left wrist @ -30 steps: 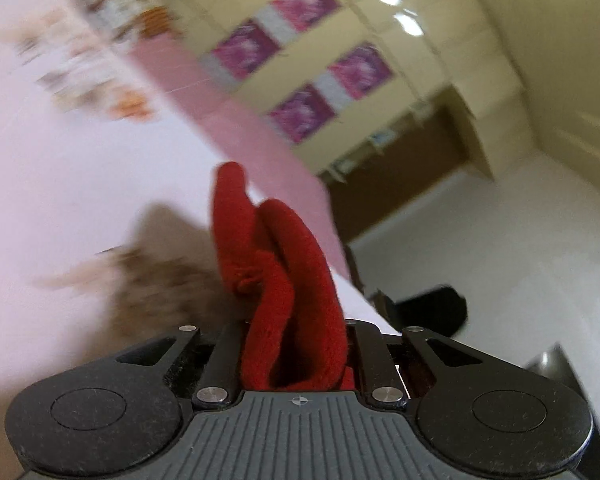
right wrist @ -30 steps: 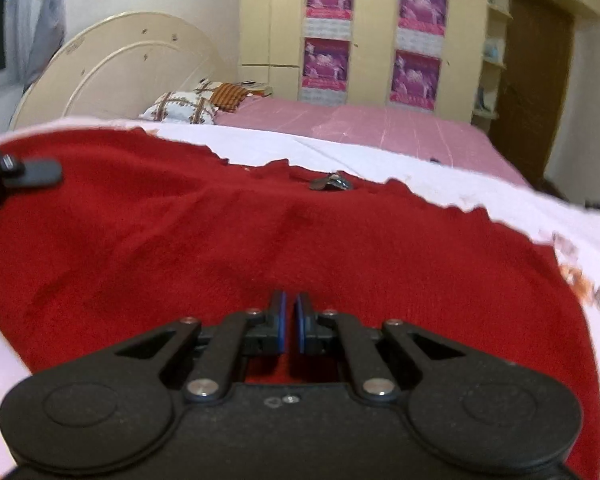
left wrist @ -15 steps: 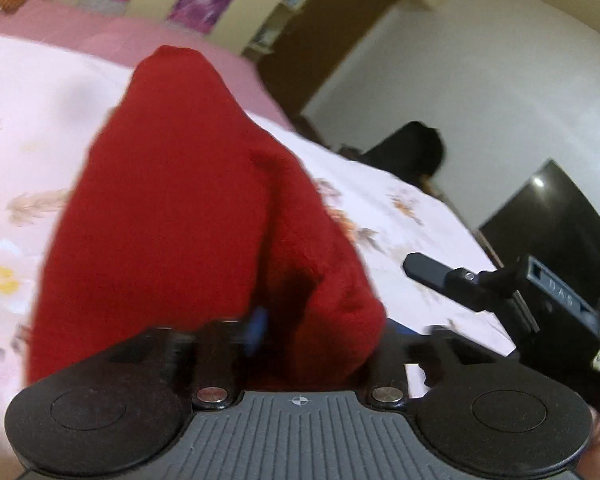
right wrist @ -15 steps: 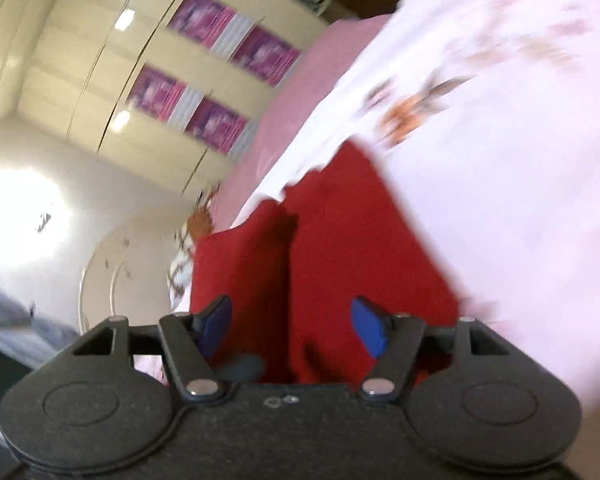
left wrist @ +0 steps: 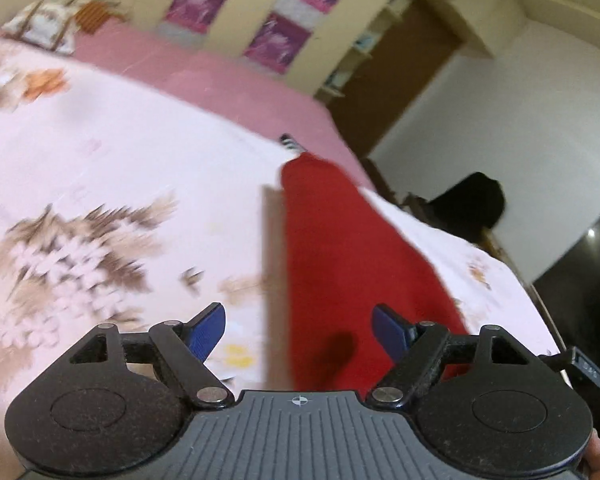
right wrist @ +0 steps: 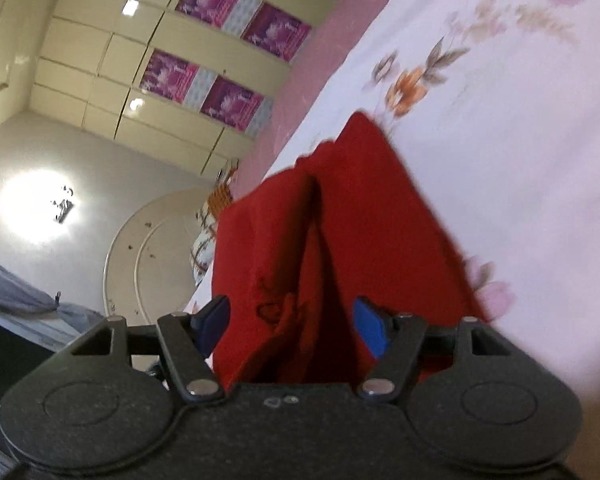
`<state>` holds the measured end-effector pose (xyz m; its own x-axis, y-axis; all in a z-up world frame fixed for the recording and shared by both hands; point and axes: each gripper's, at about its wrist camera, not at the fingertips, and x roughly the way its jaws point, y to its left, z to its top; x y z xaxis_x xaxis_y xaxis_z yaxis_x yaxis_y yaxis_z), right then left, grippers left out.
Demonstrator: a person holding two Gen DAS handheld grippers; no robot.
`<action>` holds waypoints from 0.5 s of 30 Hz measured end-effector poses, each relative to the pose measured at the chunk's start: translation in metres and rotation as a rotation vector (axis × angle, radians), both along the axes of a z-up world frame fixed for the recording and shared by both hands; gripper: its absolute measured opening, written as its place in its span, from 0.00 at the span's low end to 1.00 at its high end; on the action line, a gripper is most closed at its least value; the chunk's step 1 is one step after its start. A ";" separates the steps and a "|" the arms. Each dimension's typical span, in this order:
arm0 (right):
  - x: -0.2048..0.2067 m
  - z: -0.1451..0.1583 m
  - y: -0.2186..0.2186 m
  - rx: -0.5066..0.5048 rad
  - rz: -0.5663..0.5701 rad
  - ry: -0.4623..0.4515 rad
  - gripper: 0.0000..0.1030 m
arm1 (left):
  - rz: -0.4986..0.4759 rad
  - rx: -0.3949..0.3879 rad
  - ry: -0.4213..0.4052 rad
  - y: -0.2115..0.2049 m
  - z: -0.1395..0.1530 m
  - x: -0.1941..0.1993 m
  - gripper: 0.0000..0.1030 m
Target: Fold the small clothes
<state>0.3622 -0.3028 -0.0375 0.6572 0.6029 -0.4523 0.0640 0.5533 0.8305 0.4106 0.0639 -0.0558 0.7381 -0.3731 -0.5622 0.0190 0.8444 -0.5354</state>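
The red knit garment [left wrist: 340, 260] lies as a long folded strip on the floral bed sheet [left wrist: 120, 184], running away from my left gripper [left wrist: 298, 320]. That gripper's jaws are opening; the strip's near end lies between them, nearer the right pad [left wrist: 388, 328], and neither pad presses it. In the right wrist view, rolled on its side, the red garment [right wrist: 360, 208] bunches in folds between the spread blue pads of my right gripper [right wrist: 291, 314], which stands open. The right gripper's body [left wrist: 588, 368] shows at the left view's right edge.
A pink bedspread [left wrist: 220, 80] and pillows [left wrist: 48, 20] lie at the far end of the bed before a cream wardrobe [left wrist: 260, 8] with purple panels. A dark screen [left wrist: 580, 280] and a black object [left wrist: 472, 200] stand to the right. A round headboard [right wrist: 148, 240] shows.
Both grippers went from shut on the red garment to open. The left swung the bunched cloth over and laid it down as a strip. The right view rolled sideways.
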 end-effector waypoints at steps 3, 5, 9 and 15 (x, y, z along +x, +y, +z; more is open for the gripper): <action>0.015 -0.001 0.017 -0.033 0.041 0.008 0.66 | -0.002 0.013 0.018 -0.007 -0.006 -0.001 0.77; 0.021 -0.001 0.027 -0.082 0.061 0.036 0.63 | -0.016 0.052 0.037 -0.015 -0.012 -0.001 0.77; 0.029 0.019 0.066 -0.409 0.152 -0.019 0.20 | -0.021 0.117 0.057 -0.036 -0.011 0.007 0.82; 0.001 0.069 0.100 -0.706 0.207 -0.292 0.16 | -0.045 0.137 -0.058 -0.054 0.016 0.014 0.78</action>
<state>0.3637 -0.2028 0.0319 0.7138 0.3607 -0.6004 -0.2644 0.9325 0.2459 0.4247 0.0100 -0.0395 0.7554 -0.3293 -0.5665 0.0859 0.9069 -0.4125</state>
